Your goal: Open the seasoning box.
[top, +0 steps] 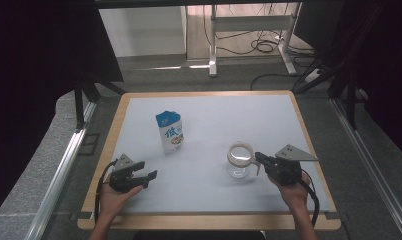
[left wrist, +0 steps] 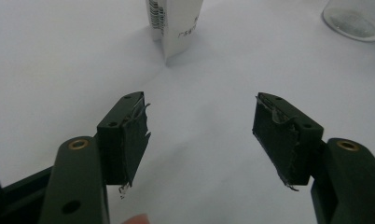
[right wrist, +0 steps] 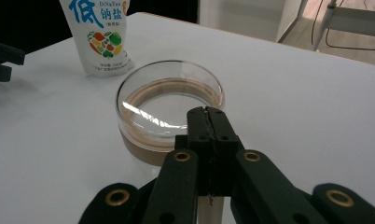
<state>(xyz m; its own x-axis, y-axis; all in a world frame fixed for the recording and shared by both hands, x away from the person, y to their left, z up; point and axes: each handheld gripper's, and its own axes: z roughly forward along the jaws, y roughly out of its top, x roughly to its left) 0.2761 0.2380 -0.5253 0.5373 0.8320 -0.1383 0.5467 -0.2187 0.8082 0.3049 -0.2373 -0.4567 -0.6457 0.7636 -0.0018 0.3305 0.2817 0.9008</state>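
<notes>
The glass jar [top: 240, 160] stands upright on the white counter [top: 209, 120], toward its right front, and its lid has a wooden ring under a clear top. The right gripper [top: 259, 159] sits just beside the jar on its right side. In the right gripper view [right wrist: 206, 114] its two black jaws are pressed together with nothing between them, their tips at the near edge of the lid [right wrist: 169, 105]. The salt pouch [top: 170, 132] stands upright left of the jar, well apart from it, blue at the top. The left gripper [top: 148, 177] hovers at the left front of the counter with its jaws spread apart and empty; the pouch [left wrist: 174, 25] is ahead of it.
</notes>
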